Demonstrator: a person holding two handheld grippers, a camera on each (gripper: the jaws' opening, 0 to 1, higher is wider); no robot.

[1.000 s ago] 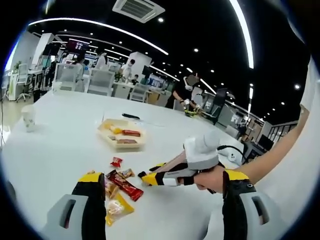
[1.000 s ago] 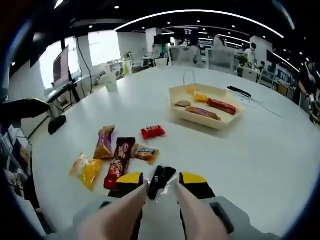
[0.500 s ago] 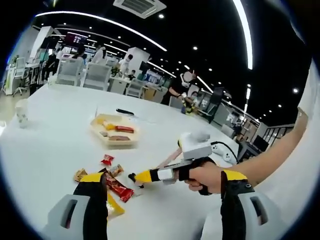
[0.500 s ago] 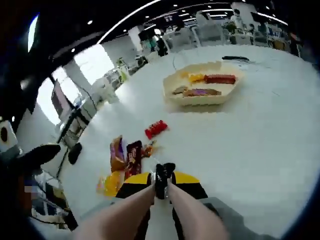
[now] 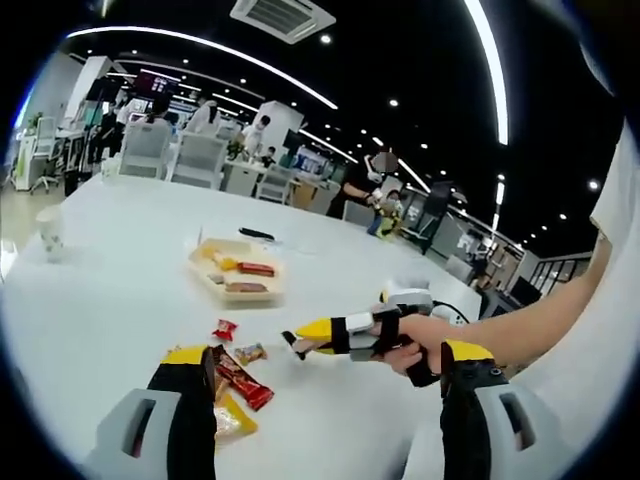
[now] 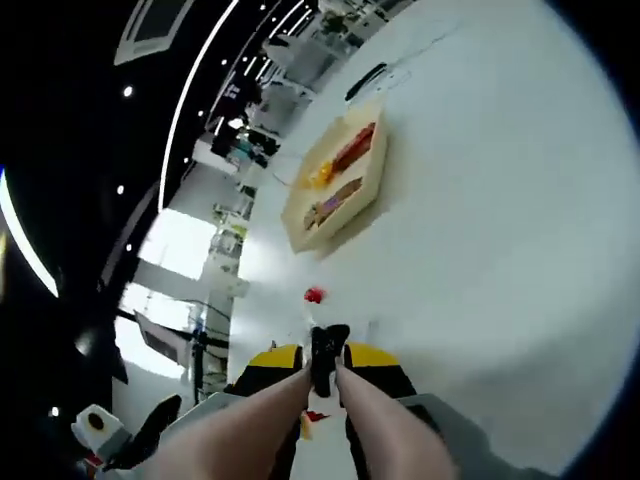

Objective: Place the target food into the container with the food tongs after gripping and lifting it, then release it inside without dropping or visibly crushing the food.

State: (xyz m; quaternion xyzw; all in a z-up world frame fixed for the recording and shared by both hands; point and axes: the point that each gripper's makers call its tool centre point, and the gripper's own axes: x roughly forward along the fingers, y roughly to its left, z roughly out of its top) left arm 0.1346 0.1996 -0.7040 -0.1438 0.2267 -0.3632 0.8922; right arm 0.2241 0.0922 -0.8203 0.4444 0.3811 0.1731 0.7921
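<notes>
— What is the right gripper (image 6: 322,372) doing, nearest the camera?

— In the right gripper view its jaws are pressing a pair of pinkish food tongs (image 6: 300,420) together, and the tong tips are pinching a small dark snack packet (image 6: 323,352) and holding it above the white desk (image 6: 500,220). So the jaws are standing nearly closed on the tongs.

— And in the left gripper view?

— The left gripper (image 5: 325,375) is hanging over the desk (image 5: 110,270) with its jaws spread wide and nothing between them. Just past its left jaw, loose snacks are lying together: a yellow packet (image 5: 232,420), a long red bar (image 5: 240,380), a small brown sweet (image 5: 249,352) and a small red sweet (image 5: 224,330). To the right, a hand (image 5: 415,340) is gripping the right gripper (image 5: 296,345), which is reaching across with the dark packet at the tong tips.

— Where is the container sitting?

— The cream tray (image 5: 237,272) is lying farther along the desk, well apart from the held packet, with a few wrapped bars inside. In the right gripper view the tray (image 6: 340,185) is appearing tilted, beyond a red sweet (image 6: 314,295).

— Anything behind that?

— A paper cup (image 5: 50,232) is standing at the desk's left edge, and people are sitting in the office beyond.
</notes>
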